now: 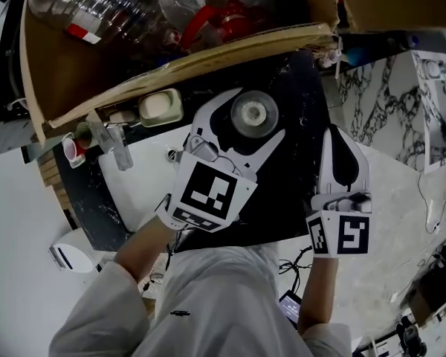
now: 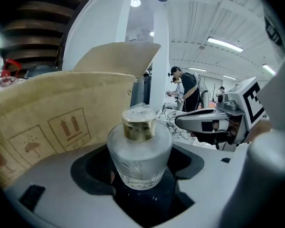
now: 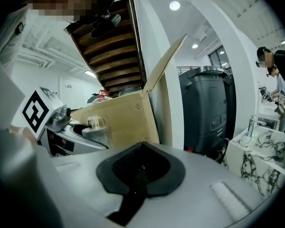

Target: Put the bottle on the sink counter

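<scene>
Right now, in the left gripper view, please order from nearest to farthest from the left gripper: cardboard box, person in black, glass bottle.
1. glass bottle, clamped in the jaws.
2. cardboard box, behind it, at left.
3. person in black, far back, right of centre.

A white ceiling (image 2: 204, 18) carries long strip lights (image 2: 223, 42) and round lamps (image 3: 174, 5). A white pillar (image 2: 160, 56) stands behind a big cardboard box (image 2: 61, 122). Wooden stairs (image 3: 116, 56) show from below. A dark bin (image 3: 206, 110) stands near a marble counter (image 3: 259, 158). The floor (image 1: 394, 222) is pale grey.
</scene>
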